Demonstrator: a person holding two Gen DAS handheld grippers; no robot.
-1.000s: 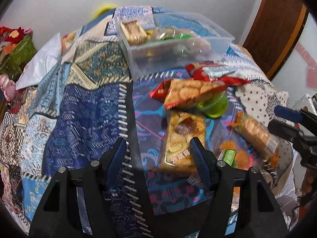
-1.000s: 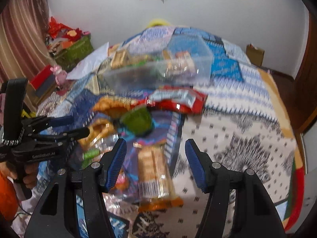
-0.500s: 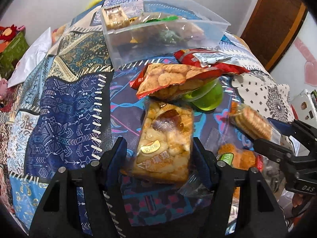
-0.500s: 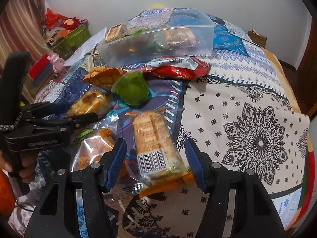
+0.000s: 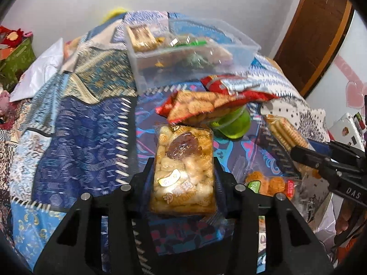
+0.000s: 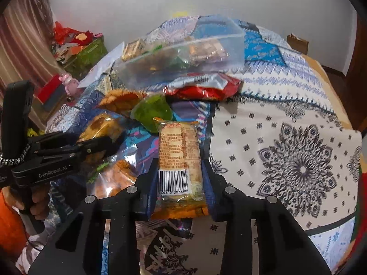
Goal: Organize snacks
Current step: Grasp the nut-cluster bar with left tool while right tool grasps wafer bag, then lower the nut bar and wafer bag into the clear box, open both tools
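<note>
Snack packet point(image 5: 183, 171): clear wrapper, golden puffed pieces.

Green cup point(image 5: 234, 123), red packet point(image 6: 201, 87), seemingly blue patchwork quilt point(image 5: 75, 137).

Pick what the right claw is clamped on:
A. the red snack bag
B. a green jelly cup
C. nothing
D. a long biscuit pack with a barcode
D: in the right wrist view the right claw has just closed, and its fingers press both sides of the long biscuit pack, barcode facing up.
</note>
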